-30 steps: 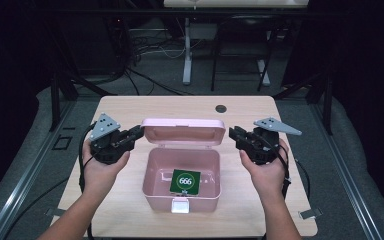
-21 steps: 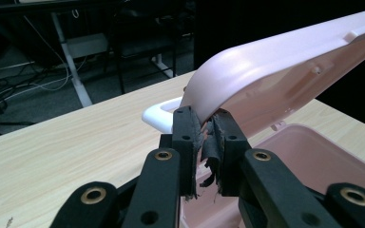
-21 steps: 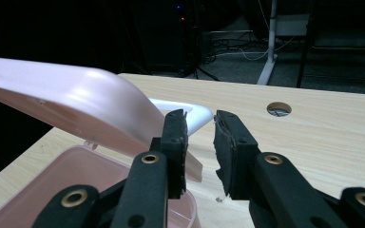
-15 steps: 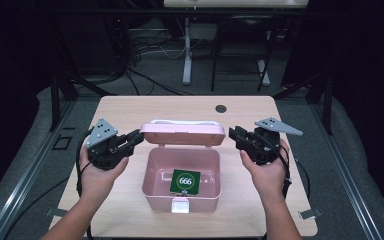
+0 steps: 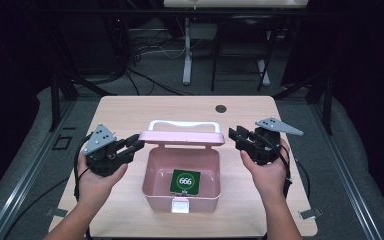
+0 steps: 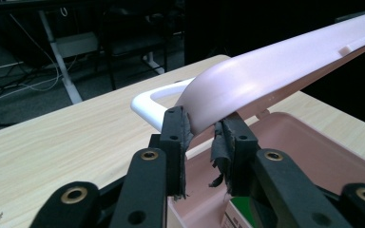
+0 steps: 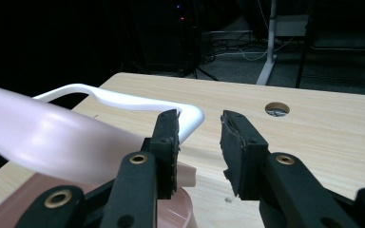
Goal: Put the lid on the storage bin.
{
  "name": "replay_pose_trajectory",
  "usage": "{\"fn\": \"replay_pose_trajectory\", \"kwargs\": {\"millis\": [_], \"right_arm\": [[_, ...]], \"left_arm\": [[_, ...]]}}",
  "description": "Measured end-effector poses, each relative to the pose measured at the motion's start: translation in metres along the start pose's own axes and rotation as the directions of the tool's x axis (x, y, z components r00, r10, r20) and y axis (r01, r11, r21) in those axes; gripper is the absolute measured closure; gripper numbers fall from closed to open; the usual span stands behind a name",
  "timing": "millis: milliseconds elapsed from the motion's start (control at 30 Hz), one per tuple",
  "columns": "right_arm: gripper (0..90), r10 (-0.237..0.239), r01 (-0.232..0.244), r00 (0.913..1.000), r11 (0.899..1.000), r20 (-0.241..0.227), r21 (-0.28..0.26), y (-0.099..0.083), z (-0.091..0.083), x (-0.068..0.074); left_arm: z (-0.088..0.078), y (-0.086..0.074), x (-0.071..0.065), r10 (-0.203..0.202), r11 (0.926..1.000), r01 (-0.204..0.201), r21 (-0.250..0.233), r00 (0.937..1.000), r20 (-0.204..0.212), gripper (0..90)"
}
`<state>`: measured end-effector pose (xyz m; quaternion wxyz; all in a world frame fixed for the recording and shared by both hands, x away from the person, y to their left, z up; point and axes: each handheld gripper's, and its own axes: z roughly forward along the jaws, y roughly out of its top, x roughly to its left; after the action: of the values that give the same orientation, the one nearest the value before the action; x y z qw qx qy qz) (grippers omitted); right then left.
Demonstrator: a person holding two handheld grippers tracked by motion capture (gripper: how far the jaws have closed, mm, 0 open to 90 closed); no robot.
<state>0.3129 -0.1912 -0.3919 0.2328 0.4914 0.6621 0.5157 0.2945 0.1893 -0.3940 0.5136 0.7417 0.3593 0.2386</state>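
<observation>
Lid (image 5: 181,138) stands open, long axis running 9 to 3 o'clock, handle (image 5: 182,124) toward 12. Both grippers' jaws have just been opening: left gripper (image 5: 132,146) loosely straddles the lid's corner, right gripper (image 5: 236,136) is empty. Box (image 5: 152,192) front hides its latch.

The box (image 5: 181,180) sits mid-bench (image 5: 130,110), card (image 5: 185,181) inside, lid (image 5: 181,138) raised at its far side, a claw at each side.

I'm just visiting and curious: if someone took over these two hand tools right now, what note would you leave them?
Left gripper: jaws just been opening, the pink lid edge between them, grip loosening.
Right gripper: jaws just been opening, nothing between them, beside the lid's other end.
Pink box: mid-table, lid raised, a green card inside.
Done: box opened.
Left: likely let go and back off.
</observation>
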Motion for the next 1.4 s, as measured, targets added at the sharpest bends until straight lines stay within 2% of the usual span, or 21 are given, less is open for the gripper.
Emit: {"fn": "replay_pose_trajectory", "kwargs": {"millis": [233, 433, 667, 1400], "right_arm": [[61.2, -0.005, 0.005, 1.0, 1.0, 0.001, 0.016, -0.001, 0.002, -0.001], [58.5, -0.002, 0.002, 1.0, 1.0, 0.002, 0.009, -0.001, 0.002, -0.002], [57.2, 0.0, 0.0, 1.0, 1.0, 0.002, 0.009, -0.002, 0.003, -0.002], [56.9, 0.0, 0.0, 1.0, 1.0, 0.007, 0.019, -0.005, 0.007, -0.002]], "left_arm": [[-0.003, -0.006, -0.003, 0.001, 0.9999, -0.001, 0.015, 0.9999, 0.016, 70.0], [-0.006, -0.01, -0.004, -0.002, 0.9998, 0.002, 0.019, 0.9995, 0.03, 67.6], [-0.011, -0.016, -0.007, 0.004, 0.9997, -0.005, 0.024, 0.999, 0.046, 67.5], [-0.022, -0.035, -0.014, 0.021, 0.9995, -0.022, 0.024, 0.9981, 0.058, 70.7]]}}
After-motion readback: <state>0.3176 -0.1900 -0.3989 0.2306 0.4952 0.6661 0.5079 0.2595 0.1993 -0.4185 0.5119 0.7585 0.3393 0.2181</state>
